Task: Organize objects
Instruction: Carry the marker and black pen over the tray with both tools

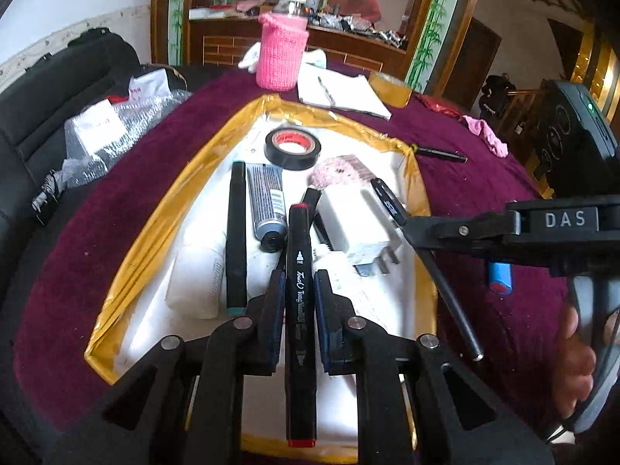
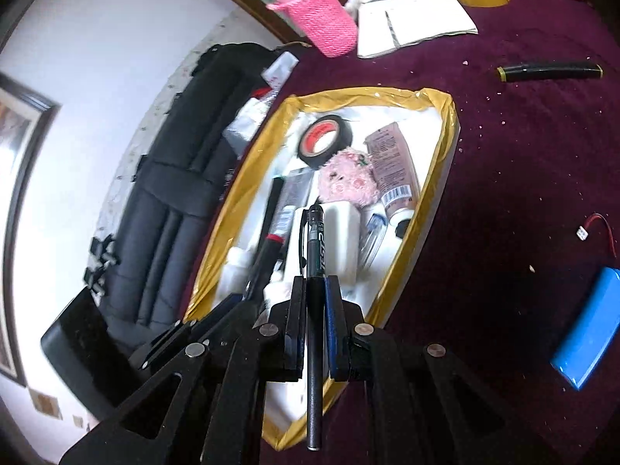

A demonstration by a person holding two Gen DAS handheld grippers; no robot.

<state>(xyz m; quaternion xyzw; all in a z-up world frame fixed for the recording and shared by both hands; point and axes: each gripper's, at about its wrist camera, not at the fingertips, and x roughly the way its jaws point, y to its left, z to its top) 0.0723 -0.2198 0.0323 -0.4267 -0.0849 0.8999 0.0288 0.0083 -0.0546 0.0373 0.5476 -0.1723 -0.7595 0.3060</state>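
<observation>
The left gripper (image 1: 297, 306) is clenched on a black marker with red end caps (image 1: 298, 310), which runs lengthwise between its pads and hangs over the near part of a shallow white box rimmed with yellow tape (image 1: 155, 228). The right gripper (image 2: 314, 302) is clamped on a slim black pen with a clip (image 2: 314, 271), its tip pointing over the near right part of the same box; in the left wrist view that gripper reaches in from the right with the pen slanting below it. Inside the box, a roll of black electrical tape with a red core (image 1: 293, 148) lies at the far end, with a fluffy pink toy (image 1: 333, 173) just to its right and a white power adapter with metal prongs (image 1: 356, 228) nearer. A grey squeeze tube with a black cap (image 1: 267, 203) lies left of centre, beside a long black marker with a teal end (image 1: 236, 236). The box sits on a dark maroon cloth (image 1: 484, 201). On the cloth to the right lie a blue battery pack with red wire (image 2: 589, 321) and, further away, a black marker with a yellow-green band (image 2: 550, 71). At the far side stand a bottle in a pink knitted sleeve (image 1: 282, 54) and white folded paper (image 1: 345, 91).
</observation>
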